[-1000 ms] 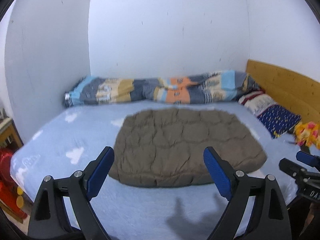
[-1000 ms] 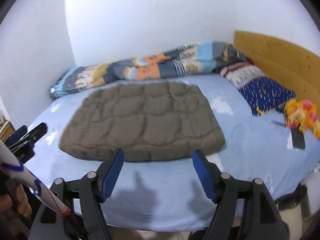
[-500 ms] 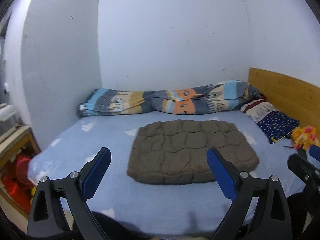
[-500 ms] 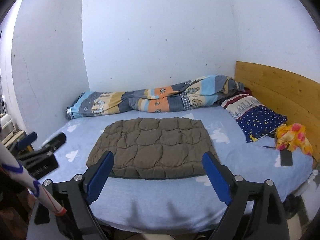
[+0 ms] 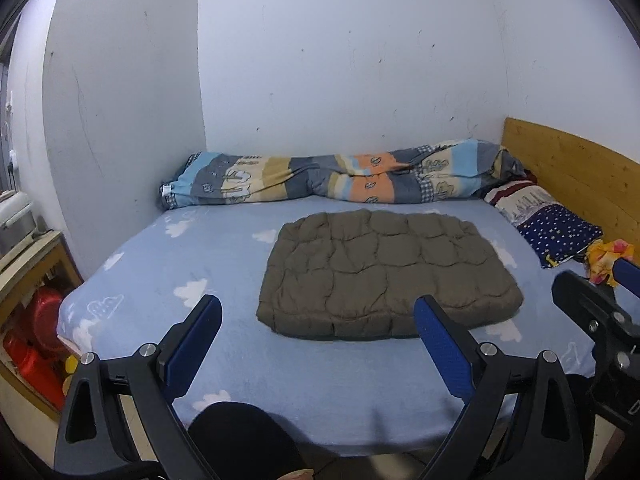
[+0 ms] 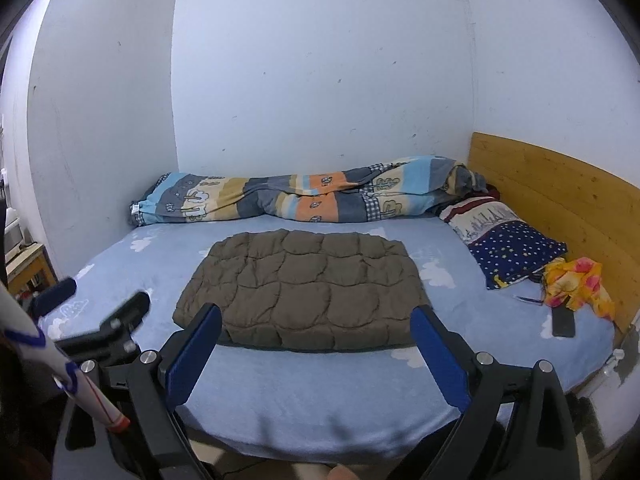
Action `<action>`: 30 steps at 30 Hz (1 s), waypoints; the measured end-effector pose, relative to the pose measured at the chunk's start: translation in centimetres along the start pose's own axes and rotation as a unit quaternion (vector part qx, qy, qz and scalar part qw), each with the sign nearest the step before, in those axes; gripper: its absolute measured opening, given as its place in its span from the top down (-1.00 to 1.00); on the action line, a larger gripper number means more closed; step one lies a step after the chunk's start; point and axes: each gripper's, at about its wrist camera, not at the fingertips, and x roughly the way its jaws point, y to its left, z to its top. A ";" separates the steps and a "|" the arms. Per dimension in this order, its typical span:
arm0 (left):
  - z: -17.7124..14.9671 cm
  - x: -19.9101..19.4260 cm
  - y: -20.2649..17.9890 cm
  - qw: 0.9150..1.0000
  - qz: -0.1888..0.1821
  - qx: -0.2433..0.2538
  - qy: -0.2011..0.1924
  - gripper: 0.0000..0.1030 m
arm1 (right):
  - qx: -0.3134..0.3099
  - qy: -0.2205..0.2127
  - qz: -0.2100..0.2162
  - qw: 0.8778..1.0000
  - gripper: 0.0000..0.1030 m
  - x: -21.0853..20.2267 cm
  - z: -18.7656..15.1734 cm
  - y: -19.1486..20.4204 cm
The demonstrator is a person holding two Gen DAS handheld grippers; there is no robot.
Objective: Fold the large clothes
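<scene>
A brown quilted garment (image 5: 388, 272) lies folded into a flat rectangle in the middle of the light-blue cloud-print bed (image 5: 180, 264). My left gripper (image 5: 318, 304) hangs open in front of the bed's near edge, well short of the garment, with nothing between its blue pads. My right gripper (image 6: 317, 310) is also back from the garment (image 6: 304, 288); its jaws are opening wide and hold nothing. Each gripper shows at the edge of the other's view: the right one (image 5: 600, 304) and the left one (image 6: 100, 320).
A rolled striped duvet (image 5: 340, 180) lies along the far wall. A starry pillow (image 6: 516, 252), a yellow-pink cloth (image 6: 576, 284) and a black phone (image 6: 564, 322) sit by the wooden headboard (image 6: 560, 200). A low shelf with red items (image 5: 36, 320) stands left of the bed.
Both grippers have pulled back and up from the bed, so the folded garment looks smaller and farther. The right gripper's jaws have spread wider.
</scene>
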 end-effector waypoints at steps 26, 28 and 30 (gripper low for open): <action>-1.7 5.7 1.3 0.997 -0.004 -0.016 0.074 -0.86 | -0.003 0.067 -0.001 0.998 -0.92 6.5 -1.5 1.1; -1.8 5.8 1.5 0.997 -0.003 -0.017 0.075 -0.87 | -0.001 0.072 -0.003 0.997 -0.92 6.7 -1.7 1.1; -1.8 5.8 1.6 0.997 -0.002 -0.018 0.075 -0.87 | -0.002 0.076 -0.004 0.997 -0.92 6.9 -1.8 1.2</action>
